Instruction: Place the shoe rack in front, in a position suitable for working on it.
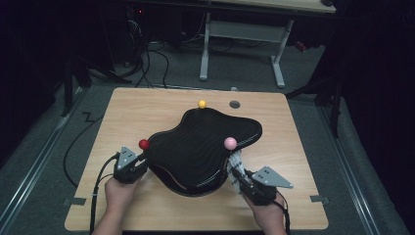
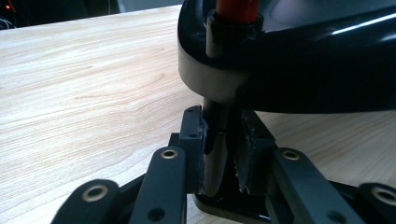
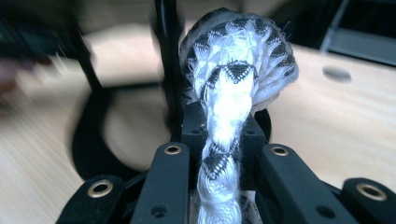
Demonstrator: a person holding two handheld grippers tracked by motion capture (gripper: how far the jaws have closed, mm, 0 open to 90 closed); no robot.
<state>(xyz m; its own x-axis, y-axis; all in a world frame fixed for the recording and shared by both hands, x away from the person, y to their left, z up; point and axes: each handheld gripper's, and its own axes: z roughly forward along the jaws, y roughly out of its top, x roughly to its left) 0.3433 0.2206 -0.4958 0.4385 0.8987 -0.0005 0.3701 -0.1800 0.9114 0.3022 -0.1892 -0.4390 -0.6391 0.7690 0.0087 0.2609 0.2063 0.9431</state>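
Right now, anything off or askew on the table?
Nothing spilled or broken. The black wavy tray sits skewed on the table. The left tool clamps the black post under the red ball; the right tool pinches a black-and-white woven cloth near the pink ball. That view is motion-blurred.

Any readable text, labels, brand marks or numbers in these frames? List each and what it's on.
None readable.
Black wavy tray: no label or mark shows.
Red, yellow and pink knobs: plain, no print.
Black-and-white cloth in the right gripper: woven pattern, no lettering.
Left gripper, shut on the post under the red knob: no markings on its links.
Wooden table: bare grain, no sign.
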